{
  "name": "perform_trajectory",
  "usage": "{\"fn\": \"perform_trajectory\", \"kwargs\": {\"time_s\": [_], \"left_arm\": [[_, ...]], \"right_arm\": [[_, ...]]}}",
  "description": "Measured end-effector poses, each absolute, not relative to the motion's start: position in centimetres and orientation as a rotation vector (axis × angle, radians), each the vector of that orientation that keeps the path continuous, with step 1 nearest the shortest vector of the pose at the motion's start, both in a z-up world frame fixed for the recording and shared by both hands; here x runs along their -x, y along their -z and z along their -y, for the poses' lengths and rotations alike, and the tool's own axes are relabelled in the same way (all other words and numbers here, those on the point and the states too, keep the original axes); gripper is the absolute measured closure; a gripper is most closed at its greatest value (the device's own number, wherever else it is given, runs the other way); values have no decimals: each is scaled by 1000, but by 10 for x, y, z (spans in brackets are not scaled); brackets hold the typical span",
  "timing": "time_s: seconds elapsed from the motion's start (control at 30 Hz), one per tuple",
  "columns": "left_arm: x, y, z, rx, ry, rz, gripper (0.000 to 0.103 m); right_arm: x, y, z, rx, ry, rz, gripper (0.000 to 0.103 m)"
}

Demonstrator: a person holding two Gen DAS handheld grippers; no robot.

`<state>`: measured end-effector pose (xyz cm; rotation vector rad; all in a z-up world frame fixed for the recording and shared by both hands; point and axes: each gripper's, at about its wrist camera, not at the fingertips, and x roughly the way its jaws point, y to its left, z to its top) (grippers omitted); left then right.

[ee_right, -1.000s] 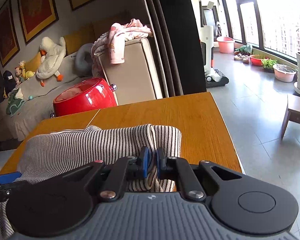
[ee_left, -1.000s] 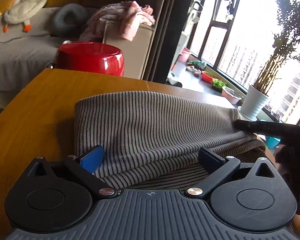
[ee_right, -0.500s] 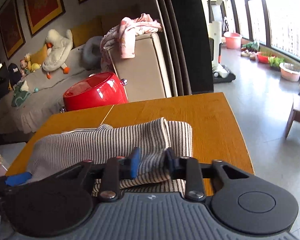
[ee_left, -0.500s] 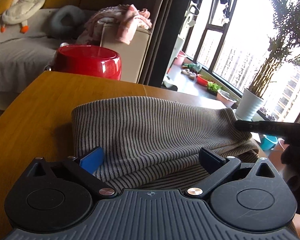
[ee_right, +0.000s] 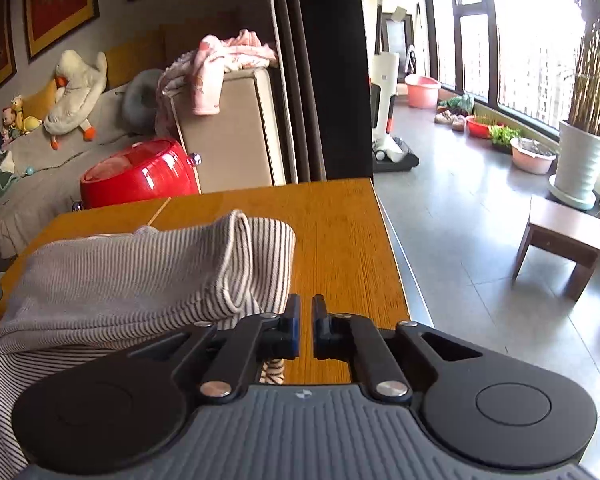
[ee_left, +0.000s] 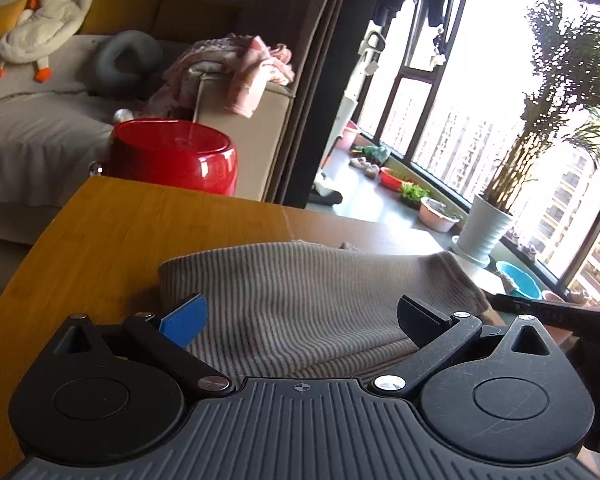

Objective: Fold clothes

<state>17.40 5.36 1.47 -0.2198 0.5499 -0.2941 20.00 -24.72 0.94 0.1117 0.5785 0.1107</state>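
Behind table (ee_right: 340,240): red tub (ee_right: 140,178), sofa (ee_left: 28,136), plush goose (ee_left: 40,36).

A red round pot (ee_left: 176,154) stands just beyond the far edge of the wooden table (ee_left: 112,236). Behind it, pink clothes (ee_left: 236,66) hang over the arm of a beige sofa (ee_left: 28,132), where a white plush duck (ee_left: 40,36) and a grey neck pillow (ee_left: 126,58) lie. Near the window, a tall plant grows in a white pot (ee_right: 580,160), with 1 low brown stool (ee_right: 560,240) on the grey floor.
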Motion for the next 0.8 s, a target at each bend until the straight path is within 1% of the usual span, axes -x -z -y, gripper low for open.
{"fn": "perform_trajectory", "kwargs": {"time_s": [0.03, 0.07, 0.1, 0.2, 0.27, 0.3, 0.37, 0.4, 0.47, 0.63, 0.8], "left_arm": [[-173, -13, -49, 215, 314, -559, 0], [-173, -11, -45, 209, 330, -569, 0], [-173, -6, -41, 200, 337, -581, 0], [-177, 12, -36, 174, 322, -616, 0], [-177, 19, -37, 165, 311, -617, 0], [-177, 18, -40, 168, 315, -615, 0], [-178, 19, -44, 174, 326, -611, 0], [-179, 20, -47, 179, 336, -616, 0], [-181, 21, -53, 191, 350, -618, 0], [-182, 22, -62, 208, 363, -616, 0], [-171, 17, -53, 158, 300, -612, 0]], "right_arm": [[-194, -16, 243, -129, -139, -558, 65], [-188, -23, 239, -150, -173, -538, 47], [-183, -28, 234, -172, -215, -524, 36], [-175, -25, 217, -265, -347, -562, 29], [-174, -9, 206, -338, -409, -632, 22], [-173, 2, 201, -346, -421, -663, 20], [-167, 16, 193, -302, -420, -664, 18], [-166, 17, 192, -288, -433, -668, 9], [-170, 16, 192, -257, -441, -685, 2], [-178, 16, 194, -196, -463, -708, 0], [-175, 15, 177, -85, -433, -723, 0]]}}
